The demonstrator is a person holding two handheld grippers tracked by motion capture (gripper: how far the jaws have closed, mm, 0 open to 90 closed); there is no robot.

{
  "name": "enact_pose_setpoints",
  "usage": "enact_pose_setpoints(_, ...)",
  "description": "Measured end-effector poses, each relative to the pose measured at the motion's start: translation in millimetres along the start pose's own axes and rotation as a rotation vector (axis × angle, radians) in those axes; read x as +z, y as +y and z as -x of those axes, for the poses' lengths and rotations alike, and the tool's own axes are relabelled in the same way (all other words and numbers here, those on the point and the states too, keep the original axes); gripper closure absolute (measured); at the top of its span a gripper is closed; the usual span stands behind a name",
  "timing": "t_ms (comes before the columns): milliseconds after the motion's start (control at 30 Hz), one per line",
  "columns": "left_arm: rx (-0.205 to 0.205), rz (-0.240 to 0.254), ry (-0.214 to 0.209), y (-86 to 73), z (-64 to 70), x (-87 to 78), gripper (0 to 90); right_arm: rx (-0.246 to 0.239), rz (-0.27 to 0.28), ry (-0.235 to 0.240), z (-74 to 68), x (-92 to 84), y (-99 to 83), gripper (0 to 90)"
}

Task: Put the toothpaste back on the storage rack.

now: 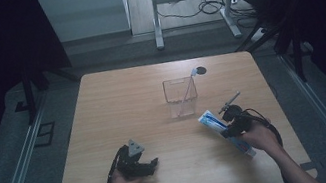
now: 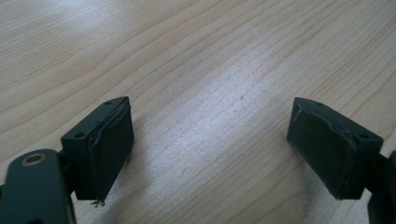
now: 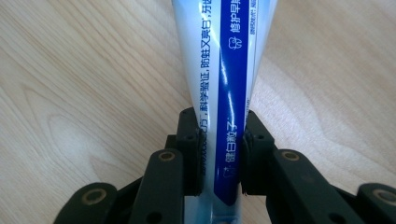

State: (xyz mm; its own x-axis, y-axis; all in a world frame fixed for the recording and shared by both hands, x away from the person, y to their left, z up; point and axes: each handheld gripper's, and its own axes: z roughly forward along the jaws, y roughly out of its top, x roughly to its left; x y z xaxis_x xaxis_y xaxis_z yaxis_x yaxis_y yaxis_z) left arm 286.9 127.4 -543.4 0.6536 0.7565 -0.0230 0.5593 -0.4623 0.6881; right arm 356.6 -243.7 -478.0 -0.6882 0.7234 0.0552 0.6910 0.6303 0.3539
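A blue and white toothpaste tube (image 1: 211, 121) lies slanted at the right of the wooden table (image 1: 118, 109). My right gripper (image 1: 231, 127) is shut on it. In the right gripper view the two black jaws press both sides of the tube (image 3: 224, 70), which runs up and away from my right gripper (image 3: 220, 154). At the front left my left gripper (image 1: 152, 164) rests low over the table, held by a hand. Its fingers (image 2: 109, 149) stand wide apart, so my left gripper (image 2: 210, 144) is open over bare wood.
A clear plastic cup (image 1: 181, 97) stands near the table's middle with a thin white stick (image 1: 187, 92) leaning in it. A dark round hole (image 1: 201, 70) sits behind the cup. Metal rails (image 1: 18, 173) run along both sides of the table.
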Motion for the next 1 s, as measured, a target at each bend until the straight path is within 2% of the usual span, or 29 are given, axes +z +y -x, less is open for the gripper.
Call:
enact_pose_setpoints(167,-0.001,0.0,0.0,0.0,0.0,0.0,14.6,0.003,0.044,0.0,0.8,-8.8,-0.2,72.8)
enact_pose_setpoints(433,-0.001,0.001,0.0,0.0,0.1,0.1,14.7,0.009,0.142,0.004,1.1,-25.5,1.4,72.9)
enact_pose_setpoints(667,-0.001,0.001,0.0,0.0,0.1,0.0,14.6,0.009,0.206,0.02,1.0,-32.4,2.3,72.9)
enact_pose_setpoints(1000,0.003,0.001,0.001,0.1,-0.2,0.0,14.6,0.012,0.308,0.012,-0.7,-48.5,8.1,73.0)
